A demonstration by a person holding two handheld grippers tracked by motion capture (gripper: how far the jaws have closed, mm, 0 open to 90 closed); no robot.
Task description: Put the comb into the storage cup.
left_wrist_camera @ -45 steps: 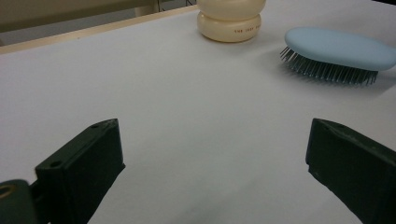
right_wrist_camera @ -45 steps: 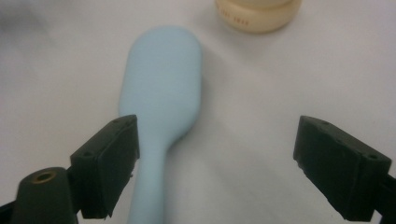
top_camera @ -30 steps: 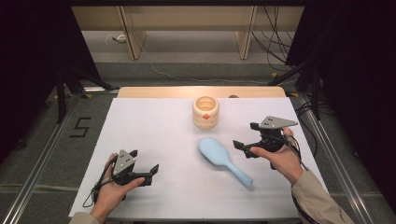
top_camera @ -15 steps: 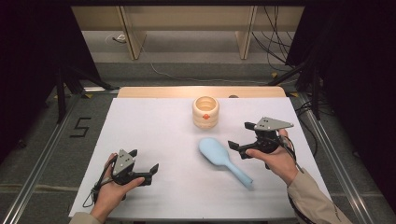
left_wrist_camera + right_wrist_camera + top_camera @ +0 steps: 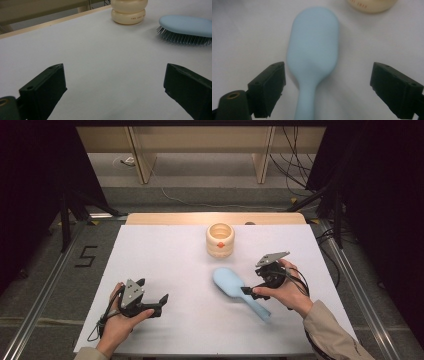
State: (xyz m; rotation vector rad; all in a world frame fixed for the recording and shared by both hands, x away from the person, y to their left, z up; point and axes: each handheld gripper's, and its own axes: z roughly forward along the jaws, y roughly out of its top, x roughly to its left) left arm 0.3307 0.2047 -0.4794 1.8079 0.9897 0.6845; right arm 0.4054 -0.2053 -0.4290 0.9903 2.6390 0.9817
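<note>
A light blue hairbrush (image 5: 235, 287) lies bristles down on the white table (image 5: 165, 255), its handle pointing to the front right. My right gripper (image 5: 252, 282) hovers over the neck of the hairbrush (image 5: 313, 50). In the right gripper view its jaws stand open on either side of the neck without touching it; they have just been closing a little. A cream ribbed pot (image 5: 220, 240) stands behind the brush. At the front left my left gripper (image 5: 154, 292) rests open with nothing in it, facing the pot (image 5: 128, 11) and the brush (image 5: 186, 26).
A wooden strip (image 5: 215, 218) edges the table's far side. Metal rails (image 5: 45, 285) run along both sides, and dark stands and cables (image 5: 295, 180) are behind. A "5" (image 5: 86, 256) is marked on the floor at the left.
My right gripper has moved left and down, from beside the brush to over its neck. The left gripper, the brush and the pot have stayed put.
</note>
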